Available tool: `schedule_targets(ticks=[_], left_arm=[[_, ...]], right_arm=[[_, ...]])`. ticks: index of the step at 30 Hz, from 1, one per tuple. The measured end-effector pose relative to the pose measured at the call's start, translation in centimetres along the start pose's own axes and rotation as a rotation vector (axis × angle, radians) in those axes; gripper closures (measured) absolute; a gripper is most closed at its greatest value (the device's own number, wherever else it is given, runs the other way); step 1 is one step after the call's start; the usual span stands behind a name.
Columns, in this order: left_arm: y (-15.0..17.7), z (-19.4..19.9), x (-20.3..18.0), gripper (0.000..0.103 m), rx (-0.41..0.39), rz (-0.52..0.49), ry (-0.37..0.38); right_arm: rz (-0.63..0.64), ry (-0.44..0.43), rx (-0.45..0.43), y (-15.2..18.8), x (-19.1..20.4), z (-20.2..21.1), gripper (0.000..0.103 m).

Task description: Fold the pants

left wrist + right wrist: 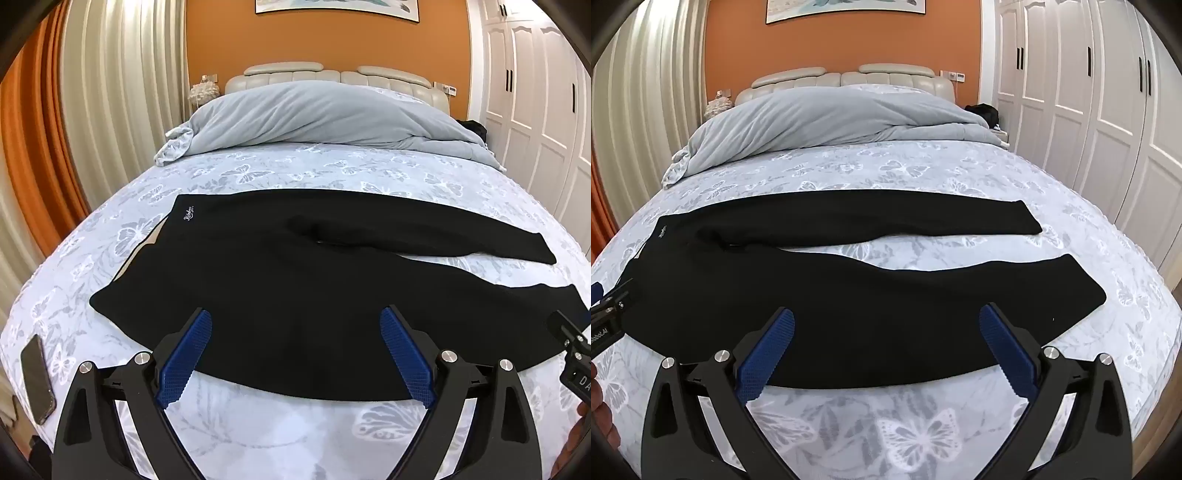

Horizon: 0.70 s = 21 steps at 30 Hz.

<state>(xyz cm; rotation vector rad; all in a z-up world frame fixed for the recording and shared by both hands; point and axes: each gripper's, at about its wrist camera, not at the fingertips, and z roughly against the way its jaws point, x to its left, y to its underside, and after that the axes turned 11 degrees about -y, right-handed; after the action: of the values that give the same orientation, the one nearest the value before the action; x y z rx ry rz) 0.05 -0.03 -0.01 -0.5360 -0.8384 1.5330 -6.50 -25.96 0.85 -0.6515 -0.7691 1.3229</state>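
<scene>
Black pants [280, 273] lie flat across the bed, waistband at the left with a small white logo [189, 213], two legs stretching right [923, 295]. The far leg and near leg are spread apart with sheet showing between them. My left gripper [295, 325] is open and empty, hovering over the near edge of the hip part. My right gripper [886, 325] is open and empty over the near leg's near edge. Each gripper shows at the edge of the other's view.
The bed has a butterfly-print sheet [295, 424]. A grey duvet [314, 114] is bunched at the headboard. A phone [37, 380] lies at the bed's left edge. White wardrobes [1089, 110] stand on the right, curtains on the left.
</scene>
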Motion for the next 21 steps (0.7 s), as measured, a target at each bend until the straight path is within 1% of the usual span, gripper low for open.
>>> schedule_targets(ticks=[1,5,6,9,11,13,14,17,21], left_arm=[[0.01,0.09,0.01,0.013,-0.016,-0.001,-0.004],[-0.18,-0.03,0.62,0.013,-0.007,0.017,0.004],[-0.19,0.12,0.45,0.013,-0.014,0.000,-0.015],[-0.33,0.28,0.54,0.013,-0.027,-0.009,-0.028],[-0.47,0.24,0.72,0.013,-0.025,-0.010,-0.024],[-0.56,0.19,0.78,0.013,-0.025,-0.011,-0.025],[-0.42,0.34,0.09,0.013,-0.028,-0.018,-0.035],[-0.24,0.45,-0.22,0.013,-0.032,-0.022,-0.040],[-0.02,0.13,-0.09,0.013,-0.033,-0.024,-0.032]], right_arm=[[0.006,0.008,-0.007,0.00,0.05,0.03,0.005],[0.003,0.002,-0.003,-0.07,0.11,-0.06,0.005],[0.000,-0.002,-0.003,-0.09,0.16,-0.07,0.005],[0.002,-0.002,0.000,-0.15,0.46,-0.12,0.005],[0.004,-0.002,0.002,0.06,0.48,-0.03,0.005],[0.000,-0.006,0.004,-0.47,0.56,-0.19,0.005],[0.000,-0.007,0.005,-0.51,0.64,-0.20,0.005],[0.003,-0.005,0.003,-0.29,0.75,-0.21,0.005],[0.002,-0.009,0.003,-0.18,0.83,-0.08,0.005]])
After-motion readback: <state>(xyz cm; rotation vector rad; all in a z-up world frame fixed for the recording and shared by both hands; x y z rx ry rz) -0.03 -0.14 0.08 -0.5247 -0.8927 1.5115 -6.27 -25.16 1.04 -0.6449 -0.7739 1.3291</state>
